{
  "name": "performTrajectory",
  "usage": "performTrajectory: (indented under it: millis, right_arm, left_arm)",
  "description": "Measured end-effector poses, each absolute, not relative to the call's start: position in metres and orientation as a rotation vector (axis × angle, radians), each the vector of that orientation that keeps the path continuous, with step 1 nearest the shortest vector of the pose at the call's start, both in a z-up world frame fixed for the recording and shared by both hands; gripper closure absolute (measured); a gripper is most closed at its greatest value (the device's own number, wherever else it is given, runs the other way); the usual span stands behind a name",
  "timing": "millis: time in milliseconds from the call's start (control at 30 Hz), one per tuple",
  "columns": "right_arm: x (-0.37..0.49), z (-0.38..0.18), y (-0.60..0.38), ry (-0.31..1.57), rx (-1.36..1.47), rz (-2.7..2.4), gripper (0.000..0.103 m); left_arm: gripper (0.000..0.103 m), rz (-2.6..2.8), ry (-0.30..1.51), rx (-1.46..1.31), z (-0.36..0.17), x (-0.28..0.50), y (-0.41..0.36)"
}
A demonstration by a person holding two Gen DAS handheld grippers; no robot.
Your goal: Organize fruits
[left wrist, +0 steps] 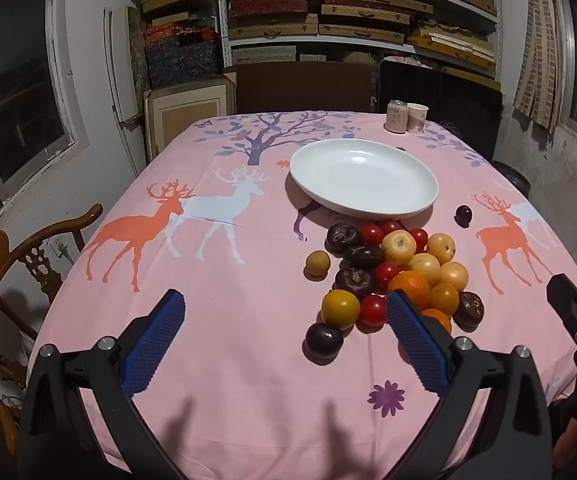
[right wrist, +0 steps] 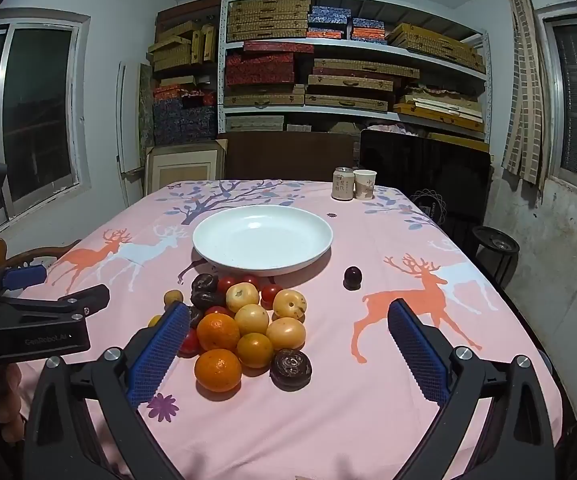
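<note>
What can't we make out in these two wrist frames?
- Fruit pile: in the right wrist view a blue finger covers its left edge; in the left wrist view another covers an orange. No full count.
- Can and cup: print too small to read in either view.
- Right gripper: in the left wrist view, cut off by the right edge.
- Plate: its near underside is hidden.

One white plate [right wrist: 262, 240], one can [right wrist: 343, 184], one paper cup [right wrist: 365, 184], two oranges [right wrist: 217, 364], two claws [right wrist: 288, 340].
</note>
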State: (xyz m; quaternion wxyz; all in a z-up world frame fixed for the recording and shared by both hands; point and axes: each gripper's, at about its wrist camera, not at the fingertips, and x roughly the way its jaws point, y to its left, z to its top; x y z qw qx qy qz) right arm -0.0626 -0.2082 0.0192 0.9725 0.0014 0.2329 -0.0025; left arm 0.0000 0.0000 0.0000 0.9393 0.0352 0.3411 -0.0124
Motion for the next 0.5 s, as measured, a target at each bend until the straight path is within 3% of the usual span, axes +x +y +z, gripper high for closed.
performTrajectory:
  millis: [500]
  right_arm:
    - [-0.0614, 0.0152, -0.21, 0.481, 0.003, -0.013, 0.003]
  left_arm:
    - [0.004, -0.027, 0.702, 0.067, -0.0004, 0.0001, -0.0005]
